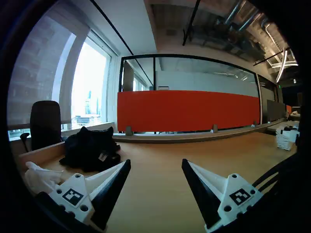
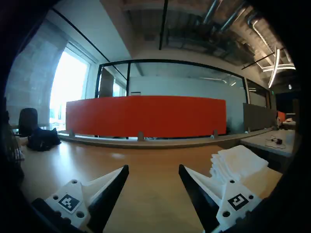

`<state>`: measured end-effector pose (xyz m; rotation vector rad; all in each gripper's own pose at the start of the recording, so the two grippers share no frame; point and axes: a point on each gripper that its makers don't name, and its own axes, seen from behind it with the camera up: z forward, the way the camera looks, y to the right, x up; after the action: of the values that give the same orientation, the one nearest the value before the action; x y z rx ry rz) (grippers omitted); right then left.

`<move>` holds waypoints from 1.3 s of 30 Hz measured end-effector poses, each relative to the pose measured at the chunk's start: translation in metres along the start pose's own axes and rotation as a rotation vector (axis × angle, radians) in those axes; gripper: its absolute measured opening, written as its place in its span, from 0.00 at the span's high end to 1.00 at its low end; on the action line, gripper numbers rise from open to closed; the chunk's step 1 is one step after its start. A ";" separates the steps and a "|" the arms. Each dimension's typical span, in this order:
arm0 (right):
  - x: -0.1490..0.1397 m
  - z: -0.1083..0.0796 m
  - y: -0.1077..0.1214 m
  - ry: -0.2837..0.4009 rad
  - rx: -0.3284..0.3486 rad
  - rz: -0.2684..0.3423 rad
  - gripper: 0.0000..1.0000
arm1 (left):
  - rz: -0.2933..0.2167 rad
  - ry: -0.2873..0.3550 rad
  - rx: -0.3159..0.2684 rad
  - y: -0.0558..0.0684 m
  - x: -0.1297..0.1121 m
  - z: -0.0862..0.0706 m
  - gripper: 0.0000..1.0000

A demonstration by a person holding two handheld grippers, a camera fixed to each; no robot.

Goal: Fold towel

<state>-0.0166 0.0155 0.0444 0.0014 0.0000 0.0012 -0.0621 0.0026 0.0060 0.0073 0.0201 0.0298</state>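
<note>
Above the wooden table point(image 1: 163, 149), in the left gripper view, the left gripper point(image 1: 155, 160) is held low and level. Its fingers point forward toward the orange partition point(image 1: 186, 110), and its jaws are spread wide with nothing between them. A crumpled white cloth point(image 1: 39, 176), probably a towel awaiting folding, lies just beside the finger at the view's left, next to a black bundle point(image 1: 91, 149). A stack of folded white towels point(image 1: 287, 139) sits well apart at the table's far right. In the right gripper view, the right gripper point(image 2: 153, 166) takes the same level, forward-facing pose over bare tabletop, jaws likewise wide and empty. The stack of folded white towels point(image 2: 239, 161) rests just beside the finger at the view's right, apparently set aside as finished work to keep the central area free. Neither gripper touches cloth; both appear staged for a pickup.
</note>
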 end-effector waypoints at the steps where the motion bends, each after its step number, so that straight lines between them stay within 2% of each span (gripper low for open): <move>1: 0.000 0.000 0.000 0.000 0.001 0.000 0.00 | 0.000 0.000 0.000 0.000 0.000 0.000 0.03; 39: 0.000 0.000 0.000 0.000 0.001 0.000 0.00 | 0.000 -0.002 0.000 -0.001 0.006 -0.001 0.03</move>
<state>-0.0163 0.0150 0.0441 0.0025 -0.0004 0.0013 -0.0559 0.0017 0.0052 0.0069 0.0184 0.0301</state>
